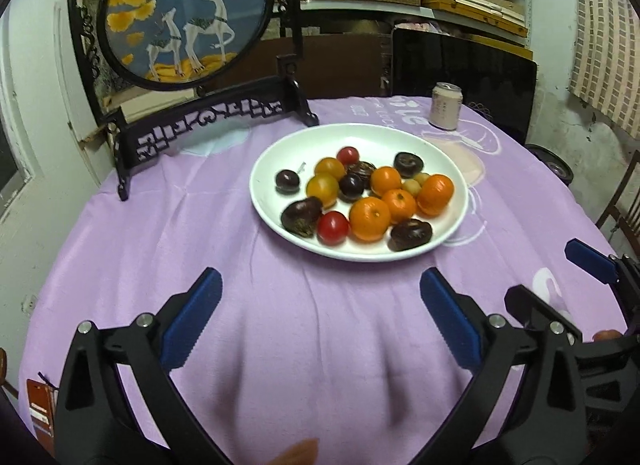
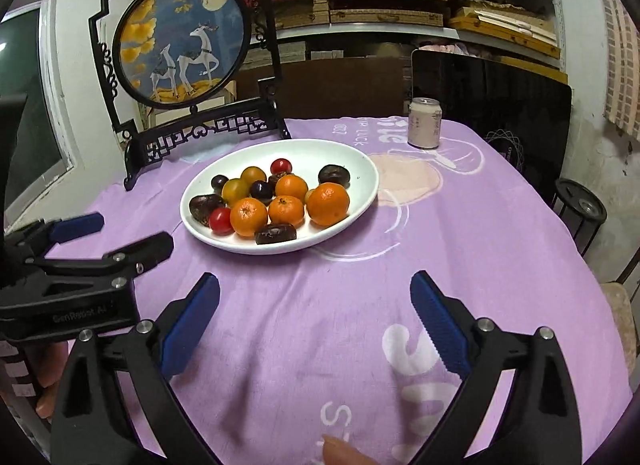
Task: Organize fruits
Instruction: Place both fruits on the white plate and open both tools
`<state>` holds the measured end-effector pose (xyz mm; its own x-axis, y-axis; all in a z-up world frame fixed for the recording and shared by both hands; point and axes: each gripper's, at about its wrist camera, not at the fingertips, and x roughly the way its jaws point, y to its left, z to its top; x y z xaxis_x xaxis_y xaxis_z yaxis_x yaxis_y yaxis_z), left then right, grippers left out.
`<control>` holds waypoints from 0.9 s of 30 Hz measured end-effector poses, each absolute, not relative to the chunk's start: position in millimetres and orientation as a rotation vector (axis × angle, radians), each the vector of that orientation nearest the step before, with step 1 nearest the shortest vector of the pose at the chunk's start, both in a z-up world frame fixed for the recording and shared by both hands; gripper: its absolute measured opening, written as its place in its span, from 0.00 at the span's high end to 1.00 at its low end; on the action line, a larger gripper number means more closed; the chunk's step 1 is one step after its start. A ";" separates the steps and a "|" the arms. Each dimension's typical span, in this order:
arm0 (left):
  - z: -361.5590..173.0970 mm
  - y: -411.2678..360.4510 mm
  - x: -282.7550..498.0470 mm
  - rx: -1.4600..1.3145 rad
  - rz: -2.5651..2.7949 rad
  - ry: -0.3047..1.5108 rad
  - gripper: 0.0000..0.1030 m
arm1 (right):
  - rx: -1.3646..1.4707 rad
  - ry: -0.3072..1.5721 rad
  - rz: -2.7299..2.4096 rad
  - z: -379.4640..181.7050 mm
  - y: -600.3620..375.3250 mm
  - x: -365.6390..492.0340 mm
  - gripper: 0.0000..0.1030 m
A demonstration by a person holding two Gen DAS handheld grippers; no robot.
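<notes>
A white plate (image 1: 400,137) sits on the purple cloth and also shows in the right wrist view (image 2: 320,149). It holds several oranges (image 1: 370,219) (image 2: 328,203), red tomatoes (image 1: 333,227) (image 2: 221,221), yellow tomatoes (image 1: 322,187) and dark purple fruits (image 1: 411,235) (image 2: 276,233). My left gripper (image 1: 320,319) is open and empty, above the cloth in front of the plate. My right gripper (image 2: 314,319) is open and empty, in front of the plate and to its right. Each gripper shows at the edge of the other's view: the right (image 1: 560,277), the left (image 2: 120,233).
A drink can (image 1: 446,106) (image 2: 425,123) stands behind the plate on the right. A black-framed round deer picture (image 1: 184,13) (image 2: 180,37) stands at the back left. A dark chair back (image 1: 464,77) is behind the table. Shelves of boxes line the wall.
</notes>
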<state>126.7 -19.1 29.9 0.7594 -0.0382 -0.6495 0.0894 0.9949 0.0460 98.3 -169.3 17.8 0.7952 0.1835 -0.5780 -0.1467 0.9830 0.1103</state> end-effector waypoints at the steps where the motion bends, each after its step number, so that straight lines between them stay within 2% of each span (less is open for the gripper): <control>1: 29.3 -19.1 127.3 0.075 -0.072 0.709 0.02 | 0.063 0.627 0.175 18.3 -169.6 98.8 0.07; 27: 28.7 -20.9 123.4 0.088 -0.015 0.690 0.02 | 0.087 0.628 0.171 22.6 -178.1 98.2 0.04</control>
